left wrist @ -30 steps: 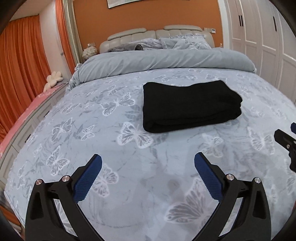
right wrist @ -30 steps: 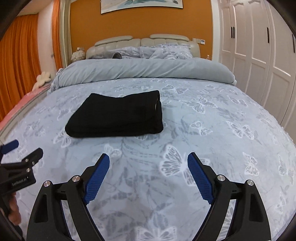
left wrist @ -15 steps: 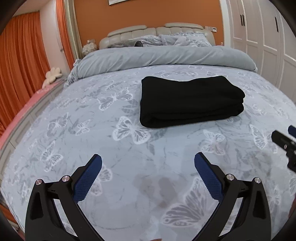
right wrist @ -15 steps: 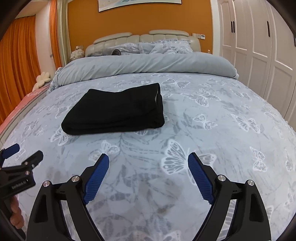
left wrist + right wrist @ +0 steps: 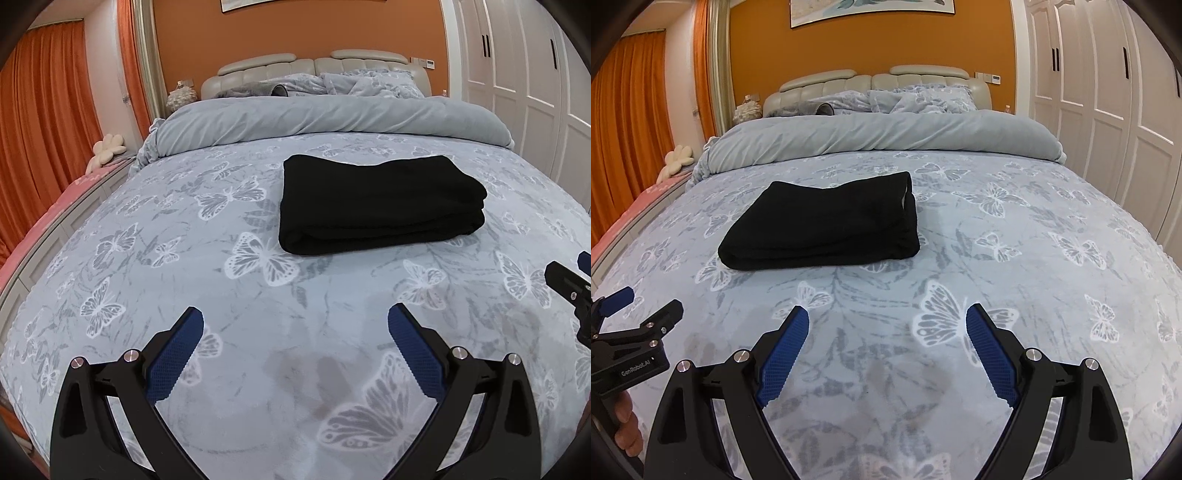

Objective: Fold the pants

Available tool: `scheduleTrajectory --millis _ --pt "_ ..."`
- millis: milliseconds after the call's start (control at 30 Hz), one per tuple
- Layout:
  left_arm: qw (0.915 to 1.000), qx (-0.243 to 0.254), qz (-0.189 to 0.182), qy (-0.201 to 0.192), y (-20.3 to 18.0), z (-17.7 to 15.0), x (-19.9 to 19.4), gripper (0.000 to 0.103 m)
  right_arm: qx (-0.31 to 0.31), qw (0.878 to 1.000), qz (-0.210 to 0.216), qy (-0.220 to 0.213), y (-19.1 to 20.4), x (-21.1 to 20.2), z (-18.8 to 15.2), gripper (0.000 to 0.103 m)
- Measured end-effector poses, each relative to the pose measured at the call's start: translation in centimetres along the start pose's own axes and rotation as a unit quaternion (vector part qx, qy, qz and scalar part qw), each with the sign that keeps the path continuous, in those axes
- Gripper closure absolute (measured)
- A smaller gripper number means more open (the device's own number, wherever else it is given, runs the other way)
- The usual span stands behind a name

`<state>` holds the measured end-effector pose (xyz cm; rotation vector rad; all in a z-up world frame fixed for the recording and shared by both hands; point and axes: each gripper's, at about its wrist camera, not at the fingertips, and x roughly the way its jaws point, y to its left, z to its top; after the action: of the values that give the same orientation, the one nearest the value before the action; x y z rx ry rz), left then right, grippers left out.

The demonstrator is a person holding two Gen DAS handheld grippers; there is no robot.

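My left tongs (image 5: 295, 325) sit at the bottom of the left wrist frame with their blue pads spread wide apart, gripping nothing, above the butterfly-print bed cover (image 5: 184, 258). My right tongs (image 5: 887, 323) occupy the bottom of the right wrist frame in the same condition: pads apart, nothing between them. The black pants (image 5: 376, 206) lie folded into a compact rectangular stack on the bed, centre-right in the left wrist frame and centre-left in the right wrist frame (image 5: 831, 225), well apart from both tongs. Layered fold edges show along the stack's near side, and a pale sliver of lining shows at its right end in the right wrist view. A rolled grey duvet (image 5: 871, 136) crosses the bed behind the pants, with pillows (image 5: 916, 98) and a padded headboard (image 5: 875, 79) in the upper centre. Orange curtains (image 5: 40, 140) fill the left edge, white wardrobe doors (image 5: 1108, 110) the right. The left tongs also appear at the lower left edge of the right wrist frame.
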<state>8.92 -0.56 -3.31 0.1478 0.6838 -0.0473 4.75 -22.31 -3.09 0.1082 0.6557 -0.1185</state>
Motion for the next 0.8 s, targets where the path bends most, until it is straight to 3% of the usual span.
scheduleTrajectory --millis 800 --pt "1.0 0.0 0.005 -0.002 -0.1 -0.2 -0.5 0.005 -0.014 1.0 0.003 -0.003 1.3 -0.2 0.1 0.018"
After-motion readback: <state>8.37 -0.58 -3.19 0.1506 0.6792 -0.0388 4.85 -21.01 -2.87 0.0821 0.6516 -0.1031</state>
